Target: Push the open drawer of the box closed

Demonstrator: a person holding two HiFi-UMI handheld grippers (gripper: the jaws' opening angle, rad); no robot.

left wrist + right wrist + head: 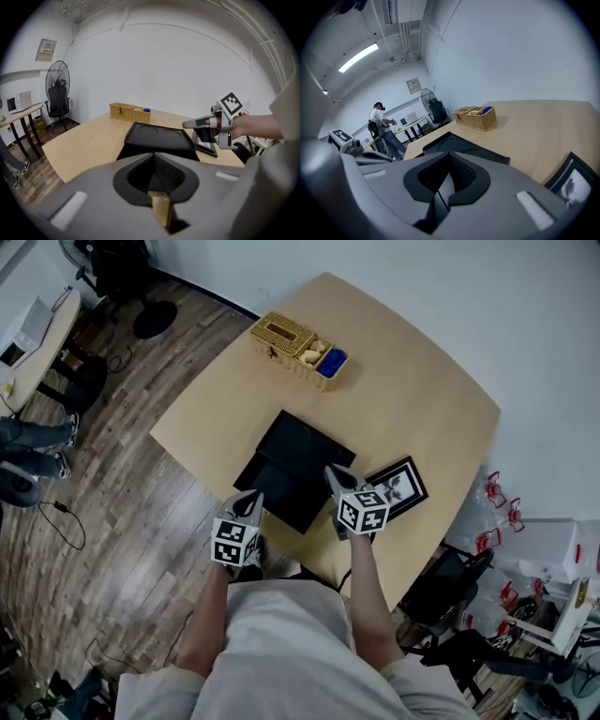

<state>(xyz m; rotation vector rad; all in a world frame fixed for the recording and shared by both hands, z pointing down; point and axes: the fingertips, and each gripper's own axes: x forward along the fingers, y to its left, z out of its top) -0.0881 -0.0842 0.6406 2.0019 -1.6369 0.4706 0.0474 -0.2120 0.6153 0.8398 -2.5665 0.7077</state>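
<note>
Black box (305, 448) sits mid-tabletop (422, 399), toward the near edge. Its drawer (279, 495) is pulled out toward the person and open.

Left tongs (251, 499) are clenched and empty, with the tips just beside the drawer's near left corner. Whether they touch it, can't tell. Right tongs (335, 472) are also clenched and empty, with the tips over the box's right side near where the drawer comes out. Contact isn't clear from above. The drawer lies between the two tongs.

A framed picture (401, 484) lies flat just right of the box, beside the right tongs. A wicker basket (286, 338) sits at the far edge with something blue (331, 363) in one end.

Only the head view shows the drawer's extension. Both gripper views look low across the box lid, so the drawer is mostly hidden behind each gripper's own body.

The left gripper view catches the right tongs side-on over the box's right edge, plus a standing fan (57, 93) by the wall. The right gripper view has a person (379, 119) standing in the background.
</note>
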